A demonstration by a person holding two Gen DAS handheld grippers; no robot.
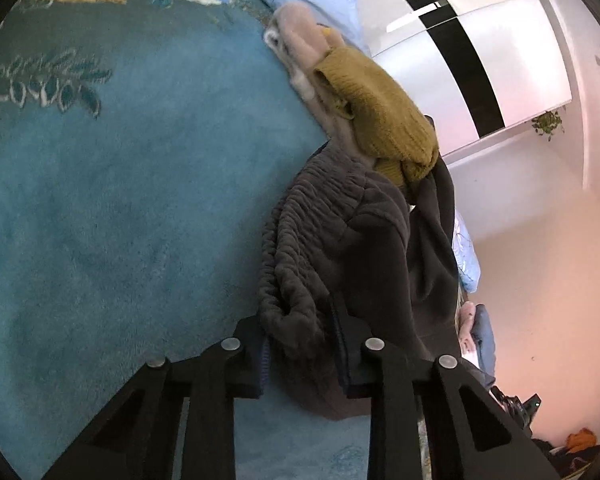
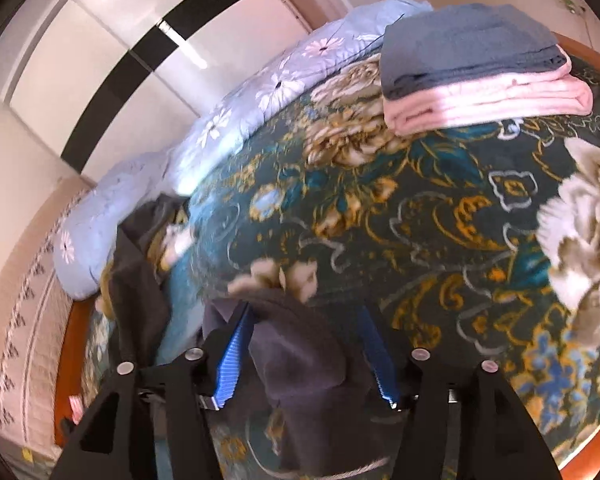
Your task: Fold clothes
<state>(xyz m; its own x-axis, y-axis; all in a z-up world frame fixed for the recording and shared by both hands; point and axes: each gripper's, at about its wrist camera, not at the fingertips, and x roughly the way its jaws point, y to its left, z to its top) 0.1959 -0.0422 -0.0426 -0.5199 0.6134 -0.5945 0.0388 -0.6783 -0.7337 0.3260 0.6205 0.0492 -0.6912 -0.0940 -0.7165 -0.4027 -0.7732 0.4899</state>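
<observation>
Between your left gripper's [image 1: 300, 344] fingers, the dark grey garment [image 1: 352, 240] is clamped, trailing over the teal blanket [image 1: 120, 200]. Your right gripper [image 2: 306, 344] grips another part of it. Farther off, a mustard sweater [image 1: 380, 116] lies beyond; blue and pink folded clothes [image 2: 480, 72] sit stacked.

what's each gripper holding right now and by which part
Both hold the dark grey garment. The left gripper pinches it at the gathered, elastic-looking edge; the right gripper grips a plain fold of it. Which part that fold is cannot be told.
</observation>
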